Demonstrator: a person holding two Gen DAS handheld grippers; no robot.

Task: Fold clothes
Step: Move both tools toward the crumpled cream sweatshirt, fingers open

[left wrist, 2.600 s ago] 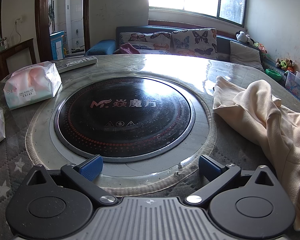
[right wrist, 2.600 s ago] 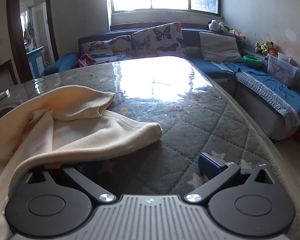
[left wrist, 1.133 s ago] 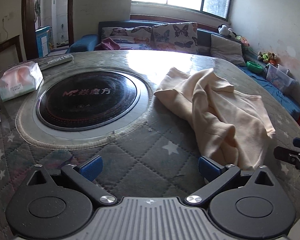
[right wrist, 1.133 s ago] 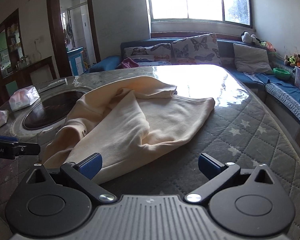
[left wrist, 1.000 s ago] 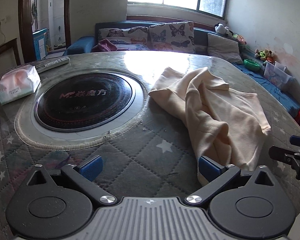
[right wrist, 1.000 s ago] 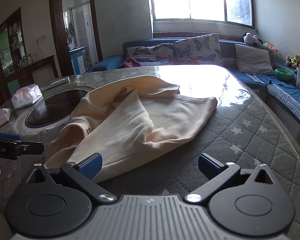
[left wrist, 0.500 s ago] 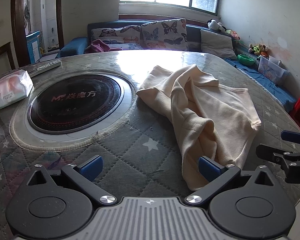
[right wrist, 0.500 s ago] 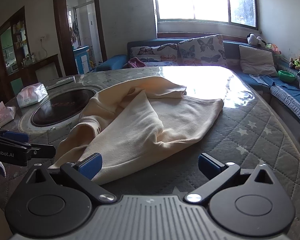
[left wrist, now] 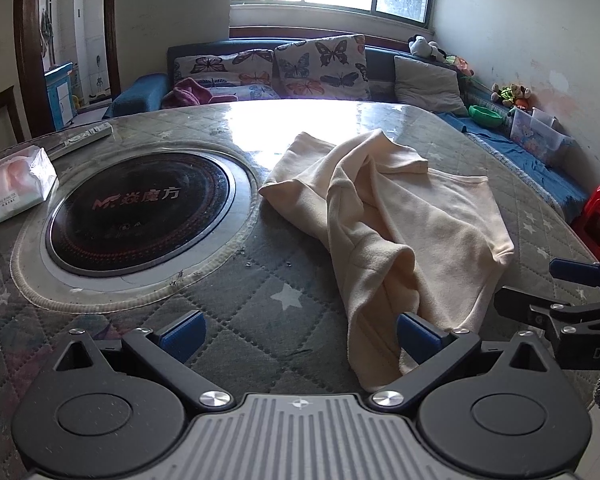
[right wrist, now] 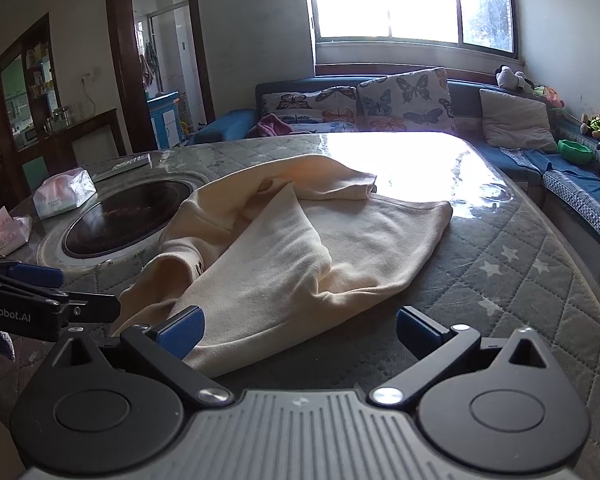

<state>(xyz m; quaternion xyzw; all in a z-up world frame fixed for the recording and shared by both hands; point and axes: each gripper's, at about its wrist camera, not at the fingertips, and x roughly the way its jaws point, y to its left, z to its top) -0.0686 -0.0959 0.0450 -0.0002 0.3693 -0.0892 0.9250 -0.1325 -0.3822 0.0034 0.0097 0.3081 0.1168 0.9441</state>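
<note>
A cream garment (left wrist: 396,216) lies crumpled on the quilted table (left wrist: 260,312), right of the black round cooktop; it fills the middle of the right wrist view as the cream garment (right wrist: 300,248). My left gripper (left wrist: 298,330) stands open at the near table edge, its right finger touching the garment's nearest fold. My right gripper (right wrist: 298,328) is open too, its left finger at the garment's near hem. Each gripper shows at the edge of the other's view, empty. Part of the garment is folded under itself.
A black round cooktop (left wrist: 140,208) is set into the table's left half. A tissue pack (left wrist: 14,186) and a remote (left wrist: 86,138) lie at far left. A blue sofa (left wrist: 292,68) with cushions stands behind. A red stool (left wrist: 598,216) stands at right.
Both grippers have drawn back toward the near table edge, so the whole garment now shows. The garment itself lies in the same heap. Both stay open.
</note>
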